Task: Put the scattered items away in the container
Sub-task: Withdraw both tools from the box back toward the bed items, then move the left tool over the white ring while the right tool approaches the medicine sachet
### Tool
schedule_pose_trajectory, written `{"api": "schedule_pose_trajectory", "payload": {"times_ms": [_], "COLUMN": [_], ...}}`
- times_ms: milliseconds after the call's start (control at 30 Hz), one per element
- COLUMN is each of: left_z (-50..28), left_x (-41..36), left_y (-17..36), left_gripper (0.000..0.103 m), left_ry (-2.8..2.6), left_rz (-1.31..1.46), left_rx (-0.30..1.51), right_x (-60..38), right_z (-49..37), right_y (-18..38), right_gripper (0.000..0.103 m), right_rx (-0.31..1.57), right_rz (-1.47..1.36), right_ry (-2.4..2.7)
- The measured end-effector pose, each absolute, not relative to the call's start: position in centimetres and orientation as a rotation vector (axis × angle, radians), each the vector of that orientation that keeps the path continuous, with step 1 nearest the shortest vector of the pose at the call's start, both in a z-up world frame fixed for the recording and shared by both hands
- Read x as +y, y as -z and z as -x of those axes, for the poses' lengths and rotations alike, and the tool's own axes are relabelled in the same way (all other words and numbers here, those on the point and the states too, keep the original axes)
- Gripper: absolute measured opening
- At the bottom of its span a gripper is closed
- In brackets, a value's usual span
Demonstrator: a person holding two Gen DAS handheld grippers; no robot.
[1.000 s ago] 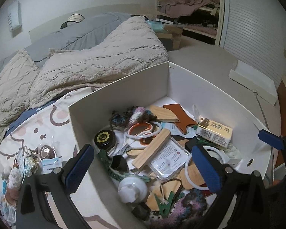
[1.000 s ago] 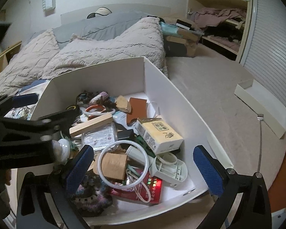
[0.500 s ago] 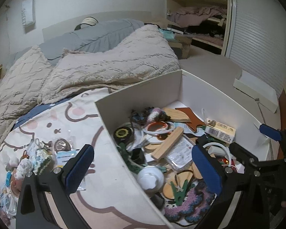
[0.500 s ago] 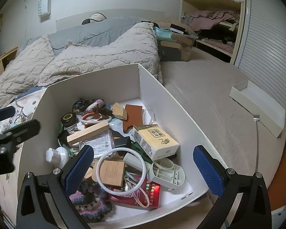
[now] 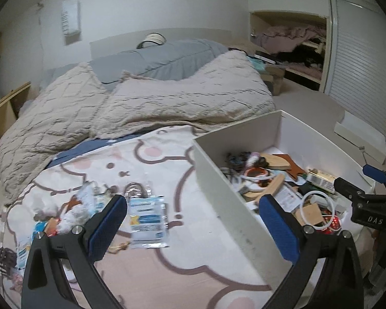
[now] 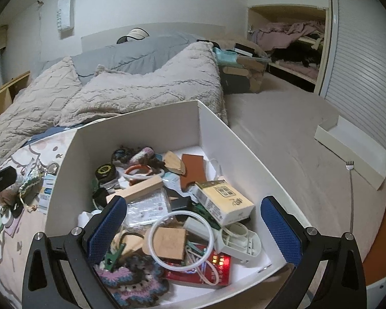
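Observation:
A white box [image 6: 208,128] on the bed holds several small items: a wooden block [image 6: 141,188], a white ring [image 6: 182,238], a yellow carton [image 6: 224,200] and a crocheted piece [image 6: 133,280]. My right gripper [image 6: 193,231] is open and empty above the box's near end. My left gripper [image 5: 191,228] is open and empty over the cartoon bedsheet [image 5: 198,252], left of the box wall [image 5: 226,200]. Scattered items lie on the sheet: a clear blue-printed packet [image 5: 146,221], a metal ring [image 5: 133,189] and a heap of small things [image 5: 64,211].
A beige quilt [image 5: 154,103] and grey pillow [image 5: 162,59] lie behind. A carpeted floor [image 6: 283,134] with a white tray [image 6: 352,152] is to the right. The right gripper shows at the right edge of the left wrist view [image 5: 368,206].
My left gripper has swung left, from over the box to over the sheet and scattered items. My right gripper has stayed over the box, open.

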State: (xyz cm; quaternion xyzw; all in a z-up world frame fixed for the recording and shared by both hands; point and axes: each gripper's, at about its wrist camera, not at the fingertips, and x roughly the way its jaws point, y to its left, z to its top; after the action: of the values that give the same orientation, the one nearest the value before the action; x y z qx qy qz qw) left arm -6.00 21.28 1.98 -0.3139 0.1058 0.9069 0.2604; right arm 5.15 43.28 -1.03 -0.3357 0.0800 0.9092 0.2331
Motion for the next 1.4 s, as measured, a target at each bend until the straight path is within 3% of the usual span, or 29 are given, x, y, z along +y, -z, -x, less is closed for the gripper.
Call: {"api": "schedule_pose_trajectory", "payload": {"times_ms": [1000, 1400], "left_z": [5.9, 5.8], "left_x": [3.7, -0.3], "left_y": [-1.8, -0.8], "left_gripper": [0.103, 0.103], "left_ry": [-2.755, -2.817], "left_rz": [0.788, 0.787], "left_rx": [0.12, 0.084], "right_x": [34.2, 30.0], "right_z": [-2.6, -1.9], "right_y": [-1.4, -1.3], "right_gripper": [0.103, 0.103], "right_rx": [0.144, 0.029], "right_rz": [0.807, 0.79], "right_ry": [-2.728, -2.807]}}
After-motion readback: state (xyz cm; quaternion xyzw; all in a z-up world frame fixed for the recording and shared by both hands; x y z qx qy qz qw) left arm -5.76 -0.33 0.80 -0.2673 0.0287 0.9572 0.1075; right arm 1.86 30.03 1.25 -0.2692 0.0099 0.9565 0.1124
